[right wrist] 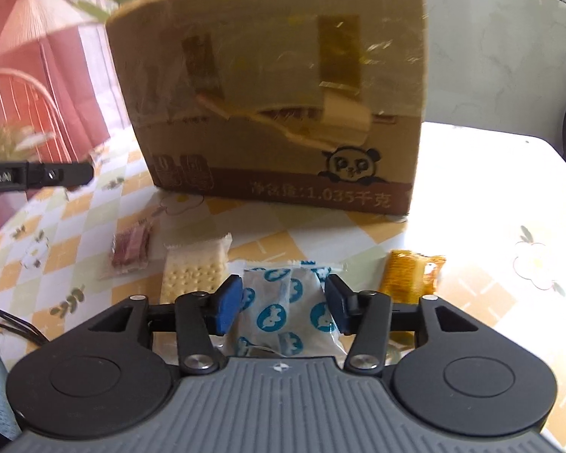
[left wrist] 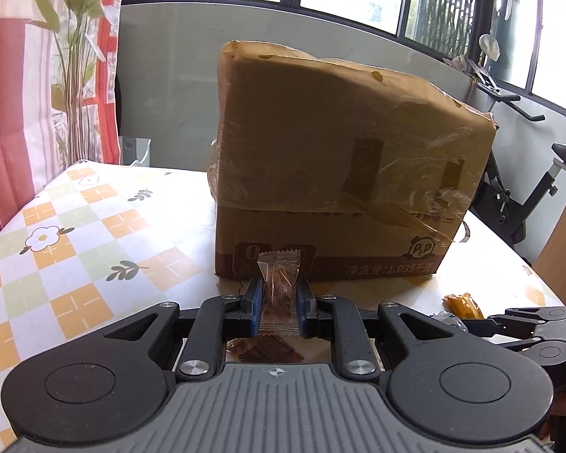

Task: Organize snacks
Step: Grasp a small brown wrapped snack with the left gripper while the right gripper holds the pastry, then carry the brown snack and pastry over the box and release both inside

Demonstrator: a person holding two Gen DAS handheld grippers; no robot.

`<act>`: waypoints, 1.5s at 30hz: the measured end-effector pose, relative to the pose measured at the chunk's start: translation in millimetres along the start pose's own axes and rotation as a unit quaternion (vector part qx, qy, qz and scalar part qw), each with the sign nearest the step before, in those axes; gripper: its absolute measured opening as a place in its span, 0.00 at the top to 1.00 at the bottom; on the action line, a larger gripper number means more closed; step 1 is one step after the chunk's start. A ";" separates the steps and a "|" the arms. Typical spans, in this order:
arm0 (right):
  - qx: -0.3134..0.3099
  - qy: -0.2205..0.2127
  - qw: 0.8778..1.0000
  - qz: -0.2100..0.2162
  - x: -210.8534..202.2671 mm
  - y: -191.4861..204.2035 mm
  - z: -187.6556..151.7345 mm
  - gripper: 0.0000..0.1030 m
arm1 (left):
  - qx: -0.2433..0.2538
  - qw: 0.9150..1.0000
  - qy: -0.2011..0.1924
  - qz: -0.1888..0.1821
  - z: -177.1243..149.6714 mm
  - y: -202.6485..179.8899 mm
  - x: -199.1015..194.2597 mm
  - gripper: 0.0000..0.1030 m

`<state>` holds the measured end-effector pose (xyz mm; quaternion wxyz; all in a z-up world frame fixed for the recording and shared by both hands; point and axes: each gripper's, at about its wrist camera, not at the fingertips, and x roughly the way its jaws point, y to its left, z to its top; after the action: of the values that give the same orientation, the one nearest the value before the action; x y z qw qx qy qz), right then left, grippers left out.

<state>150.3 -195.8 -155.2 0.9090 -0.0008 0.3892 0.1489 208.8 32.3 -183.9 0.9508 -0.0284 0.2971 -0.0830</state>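
The left gripper (left wrist: pixel 280 296) pinches a clear-wrapped brown snack (left wrist: pixel 279 287) upright between its blue pads, lifted above the desk (left wrist: pixel 94 226), right in front of the taped cardboard box (left wrist: pixel 343 158). Another brown snack (left wrist: pixel 262 351) lies on the desk beneath it. The right gripper (right wrist: pixel 283 302) has its jaws spread on either side of a white packet with blue prints (right wrist: pixel 286 309), which lies on the desk; the pads stand just beside the packet without clearly pressing it. To its left lie a cracker packet (right wrist: pixel 192 268) and a reddish-brown snack (right wrist: pixel 130 249); to its right, an orange-wrapped snack (right wrist: pixel 407 271). All rest on the chequered floral cloth near the box.
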 end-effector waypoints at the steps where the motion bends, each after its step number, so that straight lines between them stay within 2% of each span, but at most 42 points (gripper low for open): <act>1: -0.002 0.005 1.000 -0.004 3.0 0.8 0.1 0.46 | 0.000 1.000 0.000 0.000 -0.5 0.7 -0.7 0.81; 3: -0.005 0.018 1.000 -0.009 8.4 2.0 -1.7 0.46 | 0.000 1.000 0.001 0.000 -1.1 1.1 -0.6 0.81; 5: -0.011 0.017 1.000 -0.010 8.6 2.0 -5.0 0.50 | 0.000 1.000 0.002 -0.002 -1.8 1.4 -0.8 0.81; 8: -0.009 0.017 1.000 0.015 1.9 -0.5 -7.0 0.52 | 0.002 1.000 0.001 -0.004 -1.9 0.9 -2.0 0.81; 12: -0.024 -0.005 0.999 0.035 -17.9 -0.3 -5.8 0.53 | 0.015 1.000 -0.007 -0.009 1.9 -3.0 -5.9 0.81; 17: 0.001 -0.038 0.997 0.066 -52.2 -8.0 7.8 0.53 | 0.052 0.998 -0.031 -0.029 14.1 -13.9 -17.0 0.81; 20: -0.004 -0.084 0.993 0.078 -73.3 -8.0 36.0 0.53 | 0.068 0.995 -0.058 -0.042 39.0 -19.4 -22.7 0.81; 25: -0.043 -0.176 0.981 0.070 -96.5 -11.7 101.2 0.53 | 0.113 0.987 -0.105 -0.048 95.9 -36.6 -21.2 0.81; 29: -0.050 -0.226 0.971 0.055 -89.5 -18.5 151.7 0.53 | 0.086 0.987 -0.120 -0.056 140.3 -37.3 0.1 0.81; 35: -0.021 -0.229 0.973 0.019 -48.8 -28.5 197.6 0.53 | 0.062 0.993 -0.094 -0.035 175.0 -42.6 56.0 0.81; 41: -0.024 -0.190 0.981 -0.012 -14.0 -36.5 206.2 0.52 | 0.082 0.995 -0.063 -0.003 182.5 -55.7 97.2 0.79; 42: -0.023 -0.185 0.982 -0.014 -11.9 -37.4 204.1 0.51 | 0.082 0.995 -0.059 -0.001 180.8 -57.4 98.5 0.72; 43: -0.022 -0.184 0.983 -0.014 -11.6 -38.3 201.1 0.50 | 0.078 0.995 -0.058 -0.001 178.5 -56.7 98.0 0.56; 45: -0.027 -0.193 0.981 -0.010 -17.2 -40.6 192.2 0.39 | 0.068 0.996 -0.063 -0.008 174.6 -52.9 94.8 0.37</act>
<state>286.1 -216.7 -13.8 0.9680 -0.0003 0.2028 0.1478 377.6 -35.5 -88.1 0.9667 0.0285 0.2300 -0.1083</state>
